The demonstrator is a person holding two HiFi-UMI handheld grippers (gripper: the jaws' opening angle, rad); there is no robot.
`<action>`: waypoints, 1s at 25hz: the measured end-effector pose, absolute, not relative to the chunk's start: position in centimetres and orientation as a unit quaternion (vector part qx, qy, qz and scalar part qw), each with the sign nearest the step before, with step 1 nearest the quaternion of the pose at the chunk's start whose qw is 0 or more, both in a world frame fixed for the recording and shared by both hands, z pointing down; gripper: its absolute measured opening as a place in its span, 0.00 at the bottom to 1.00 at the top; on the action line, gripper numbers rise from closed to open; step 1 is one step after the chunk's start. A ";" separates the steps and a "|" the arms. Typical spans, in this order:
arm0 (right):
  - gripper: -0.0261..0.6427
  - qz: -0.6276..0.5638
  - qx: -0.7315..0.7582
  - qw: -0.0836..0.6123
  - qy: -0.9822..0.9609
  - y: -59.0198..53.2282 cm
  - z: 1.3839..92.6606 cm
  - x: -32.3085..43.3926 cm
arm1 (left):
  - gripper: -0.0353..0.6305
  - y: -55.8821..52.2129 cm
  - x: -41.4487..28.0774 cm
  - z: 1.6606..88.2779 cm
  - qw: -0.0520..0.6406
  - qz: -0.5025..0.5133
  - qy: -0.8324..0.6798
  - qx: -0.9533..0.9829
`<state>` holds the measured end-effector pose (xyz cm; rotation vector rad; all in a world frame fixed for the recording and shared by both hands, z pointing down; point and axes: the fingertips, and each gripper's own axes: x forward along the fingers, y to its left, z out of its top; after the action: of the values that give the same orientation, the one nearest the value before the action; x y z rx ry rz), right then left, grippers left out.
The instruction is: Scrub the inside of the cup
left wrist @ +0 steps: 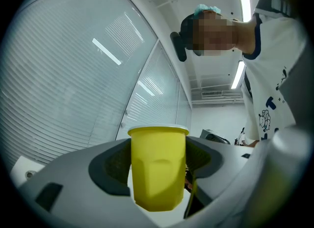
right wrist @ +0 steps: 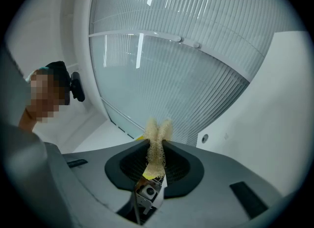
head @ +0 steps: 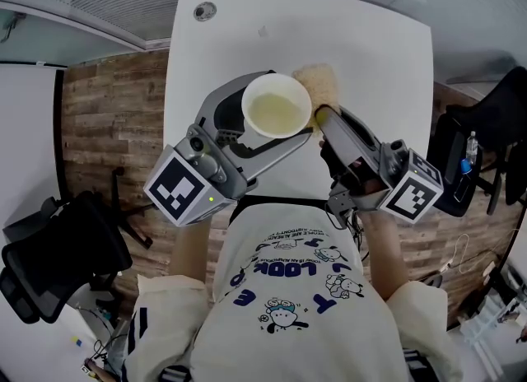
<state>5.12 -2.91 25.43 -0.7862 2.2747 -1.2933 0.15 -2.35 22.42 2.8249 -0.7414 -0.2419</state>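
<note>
Left gripper view shows the left tongs (left wrist: 157, 172) clamped on the sides of the yellow cup (head: 277, 109), holding it upright with its mouth clear, which I judge keeps the way in open. The right tongs (right wrist: 157, 147) are pinched on a pale fibrous scrubber (right wrist: 158, 132), its tuft poking past the tips so that fibre, not jaw, would meet the wall. In the head view it sits just beside the rim, outside the cup, over the white table (head: 370, 47)

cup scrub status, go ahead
Left gripper shut on the yellow cup, upright. Right gripper shut on the sponge, beside the rim, not inside yet. Nothing in the way.
</note>
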 end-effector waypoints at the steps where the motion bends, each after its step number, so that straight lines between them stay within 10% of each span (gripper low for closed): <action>1: 0.15 -0.464 -0.282 0.201 0.815 -2.9 25.5 5.1 | 0.58 -2.4 0.1 22.4 0.105 -0.083 -0.252 0.959; 25: 0.15 -0.458 -0.285 0.117 0.834 -1.4 28.1 2.3 | 0.58 -3.3 0.0 21.2 0.083 -0.094 -0.260 0.957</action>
<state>2.28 -1.42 28.12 -0.8334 2.4401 -1.3412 -0.01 -3.35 21.18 2.8583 -0.7749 -0.2820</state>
